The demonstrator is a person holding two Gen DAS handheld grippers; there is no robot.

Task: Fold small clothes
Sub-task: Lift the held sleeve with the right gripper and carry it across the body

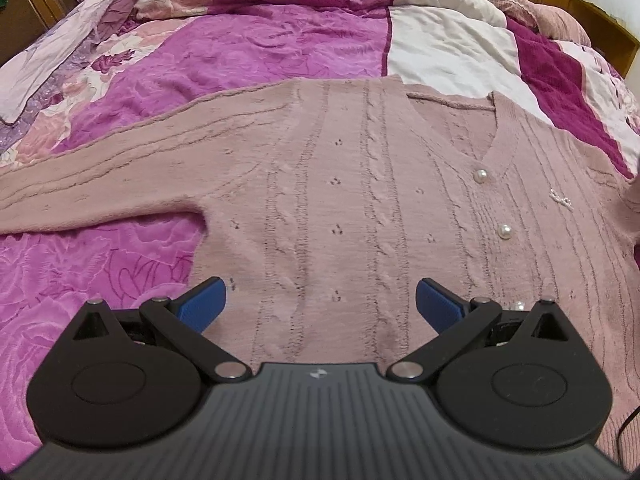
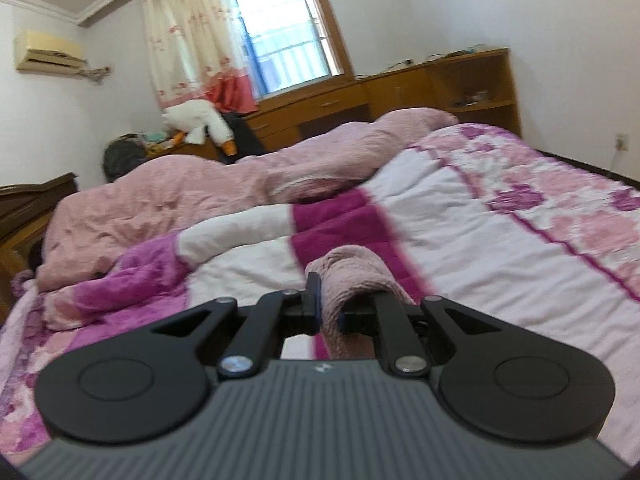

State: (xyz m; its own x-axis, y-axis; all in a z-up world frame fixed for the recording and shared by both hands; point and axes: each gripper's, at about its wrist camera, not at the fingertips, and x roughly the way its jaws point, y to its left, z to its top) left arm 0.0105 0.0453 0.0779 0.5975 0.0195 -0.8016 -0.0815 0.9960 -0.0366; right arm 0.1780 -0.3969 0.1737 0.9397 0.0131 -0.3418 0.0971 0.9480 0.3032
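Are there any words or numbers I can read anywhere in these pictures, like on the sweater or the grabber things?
None can be read.
Left gripper: a tiny pale emblem on its body, no letters.
Right gripper: the same tiny emblem, too small to read.
Pink sweater: only pearl buttons, no label showing.
Air conditioner: no readable marking.

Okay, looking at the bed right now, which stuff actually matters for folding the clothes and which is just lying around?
Part of the job:
- pink cardigan, spread flat on the bedspread
- left hand-held gripper, open above it
- right hand-held gripper, shut on a pink knit piece

Just lying about:
- rumpled pink quilt
- plush toy
- curtain
- wooden cabinet
- air conditioner
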